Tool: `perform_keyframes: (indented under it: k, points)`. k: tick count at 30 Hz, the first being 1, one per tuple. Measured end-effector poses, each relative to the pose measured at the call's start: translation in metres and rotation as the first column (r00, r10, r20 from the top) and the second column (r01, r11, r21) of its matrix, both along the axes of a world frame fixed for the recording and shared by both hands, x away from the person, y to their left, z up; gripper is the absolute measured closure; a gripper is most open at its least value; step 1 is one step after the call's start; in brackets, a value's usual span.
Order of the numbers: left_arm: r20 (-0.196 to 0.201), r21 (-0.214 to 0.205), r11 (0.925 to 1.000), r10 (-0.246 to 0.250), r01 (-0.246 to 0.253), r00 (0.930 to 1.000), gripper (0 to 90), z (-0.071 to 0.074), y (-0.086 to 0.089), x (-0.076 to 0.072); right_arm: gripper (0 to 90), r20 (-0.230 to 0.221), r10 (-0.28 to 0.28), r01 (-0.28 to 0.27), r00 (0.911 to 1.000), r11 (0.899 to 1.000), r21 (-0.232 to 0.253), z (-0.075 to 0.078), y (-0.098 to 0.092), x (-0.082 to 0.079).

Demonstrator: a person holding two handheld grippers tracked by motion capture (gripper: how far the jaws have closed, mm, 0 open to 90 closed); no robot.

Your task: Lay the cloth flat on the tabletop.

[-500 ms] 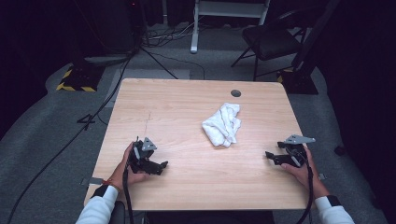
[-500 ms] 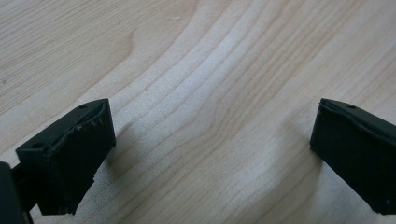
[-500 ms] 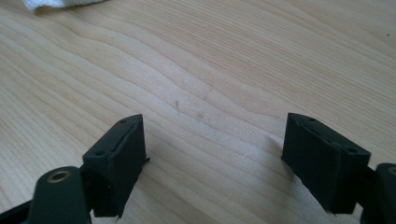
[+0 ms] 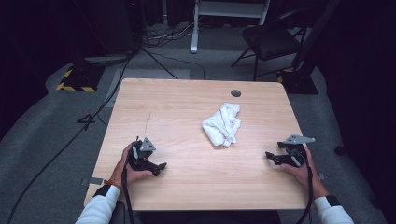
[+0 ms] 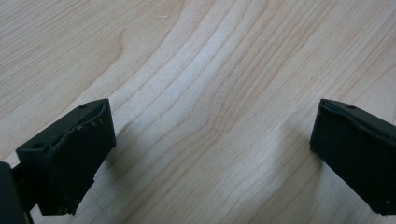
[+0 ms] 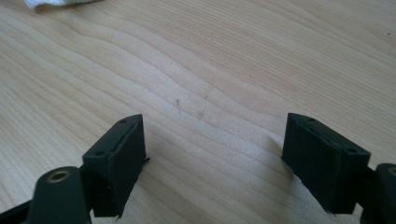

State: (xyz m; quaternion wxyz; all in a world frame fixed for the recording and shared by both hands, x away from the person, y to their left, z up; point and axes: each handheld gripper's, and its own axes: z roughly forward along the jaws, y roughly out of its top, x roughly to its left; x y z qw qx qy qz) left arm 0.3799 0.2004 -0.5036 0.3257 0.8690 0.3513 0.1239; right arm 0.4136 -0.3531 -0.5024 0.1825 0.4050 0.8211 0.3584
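Crumpled white cloth (image 4: 222,124), mid-table

floor: grey carpet (image 4: 42,140) | furn: wood table (image 4: 187,107), black chair (image 4: 271,42) | bg: dark

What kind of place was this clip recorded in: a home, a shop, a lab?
Probably a lab or recording studio, not a home. A bare wooden table stands on grey carpet in a dark room, with cables trailing across the floor, hazard-striped tape at a stand's base, and a black chair behind.
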Motion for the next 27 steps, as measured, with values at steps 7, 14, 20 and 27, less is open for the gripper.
perform_keyframes:
  k: [7, 14, 20, 27]
  points:
    - [0.013, -0.021, 0.9997, -0.01, 0.01, 0.9999, 15.0, 0.002, 0.0, -0.001, 26.4, 0.004, 0.021, -0.021, 0.9998, 1.0, -0.005, 0.003, 0.005, 0.003]
    - [0.012, -0.026, 0.9995, -0.016, 0.016, 0.9998, 10.6, 0.001, -0.006, 0.003, 32.8, 0.046, 0.113, -0.113, 0.9925, 0.994, -0.001, 0.021, 0.038, 0.008]
    - [0.014, -0.023, 0.9992, -0.034, 0.034, 0.9993, 5.6, 0.0, -0.017, 0.012, 36.2, 0.065, 0.19, -0.191, 0.9796, 0.982, 0.002, 0.027, 0.074, 0.018]
    - [0.017, -0.017, 0.9991, -0.037, 0.037, 0.9992, 5.4, 0.0, -0.017, 0.013, 35.1, 0.076, 0.268, -0.269, 0.9604, 0.963, 0.001, 0.03, 0.117, 0.029]
